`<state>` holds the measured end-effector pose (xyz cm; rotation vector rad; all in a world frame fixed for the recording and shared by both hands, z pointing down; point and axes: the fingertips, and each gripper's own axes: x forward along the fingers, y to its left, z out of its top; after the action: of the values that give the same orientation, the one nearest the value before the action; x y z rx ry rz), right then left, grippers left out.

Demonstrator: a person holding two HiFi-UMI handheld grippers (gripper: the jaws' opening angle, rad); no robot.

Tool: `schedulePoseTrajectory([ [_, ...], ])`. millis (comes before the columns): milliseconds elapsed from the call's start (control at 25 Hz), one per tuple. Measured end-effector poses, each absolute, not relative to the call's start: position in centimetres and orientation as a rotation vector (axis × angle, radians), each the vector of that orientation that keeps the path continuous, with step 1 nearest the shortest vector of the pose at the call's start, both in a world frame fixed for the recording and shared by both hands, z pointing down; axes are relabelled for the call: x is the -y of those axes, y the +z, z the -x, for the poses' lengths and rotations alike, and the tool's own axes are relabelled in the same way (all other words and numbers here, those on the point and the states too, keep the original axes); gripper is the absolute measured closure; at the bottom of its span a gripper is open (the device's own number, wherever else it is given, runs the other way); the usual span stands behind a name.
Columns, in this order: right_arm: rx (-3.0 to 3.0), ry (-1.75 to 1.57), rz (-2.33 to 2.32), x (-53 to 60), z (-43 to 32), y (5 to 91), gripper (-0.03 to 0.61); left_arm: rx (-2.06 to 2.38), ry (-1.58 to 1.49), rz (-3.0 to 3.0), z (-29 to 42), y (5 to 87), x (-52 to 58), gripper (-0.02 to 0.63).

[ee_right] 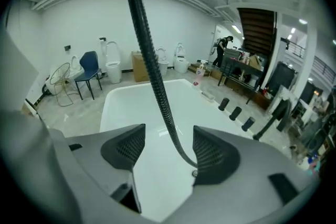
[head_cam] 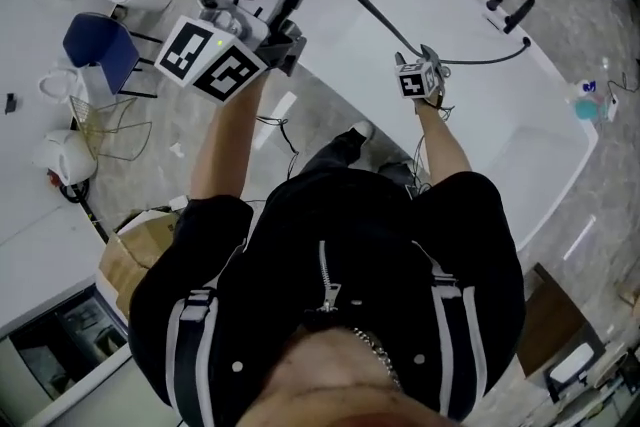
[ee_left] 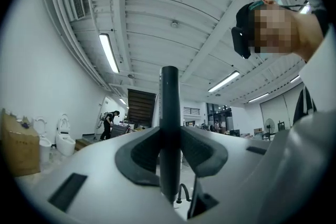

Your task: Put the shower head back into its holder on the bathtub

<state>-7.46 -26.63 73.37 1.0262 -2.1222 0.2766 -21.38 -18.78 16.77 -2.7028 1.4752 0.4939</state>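
Left hand-held gripper point(ee_left: 169, 157) clamps the shower head point(ee_left: 169, 107) handle; right hand-held gripper point(ee_right: 169, 152), open astride the hose point(ee_right: 149, 60), lies nearer the bathtub point(ee_right: 131, 107) holder point(head_cam: 520, 13).

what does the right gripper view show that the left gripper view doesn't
Only the right gripper view: the bathtub basin in full, the black knobs on its rim, a blue chair, and the hose running loose between open jaws. Only the left gripper view: the shower head handle clamped between the jaws, and the ceiling lights. Both: the dark staircase and the toilets.
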Motion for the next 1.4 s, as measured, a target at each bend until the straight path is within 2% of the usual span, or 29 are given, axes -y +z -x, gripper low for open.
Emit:
schedulePoseTrajectory([
  [120, 2.102, 0.245, -0.99, 26.9, 9.8, 73.8, 0.3, -1.523, 0.524, 2.645, 24.6, 15.1, 16.9, 0.482],
  [200, 2.049, 0.218, -0.982, 27.6, 9.7, 74.5, 0.375, -1.56, 0.526, 2.593, 26.4, 14.3, 16.1, 0.482],
  [280, 2.014, 0.184, -0.997, 28.5, 9.2, 74.3, 0.49, -1.604, 0.541, 2.553, 28.5, 13.8, 15.5, 0.482],
  [320, 2.014, 0.171, -1.004, 28.8, 9.1, 74.0, 0.505, -1.629, 0.552, 2.538, 29.6, 13.8, 15.3, 0.482],
  [600, 2.038, 0.196, -1.056, 27.7, 8.0, 72.4, 0.512, -1.788, 0.522, 2.492, 35.7, 17.4, 16.0, 0.482],
  [720, 2.039, 0.192, -1.158, 27.8, 3.9, 70.0, 0.512, -1.78, 0.484, 2.528, 35.7, 19.3, 17.3, 0.482],
  [960, 2.056, 0.02, -1.309, 29.6, -4.9, 61.7, 0.514, -1.736, 0.391, 2.622, 32.0, 23.0, 20.7, 0.482],
  [1400, 2.031, -0.334, -1.472, 31.1, -15.2, 45.1, 0.514, -1.501, 0.325, 2.828, 21.3, 27.0, 25.0, 0.482],
])
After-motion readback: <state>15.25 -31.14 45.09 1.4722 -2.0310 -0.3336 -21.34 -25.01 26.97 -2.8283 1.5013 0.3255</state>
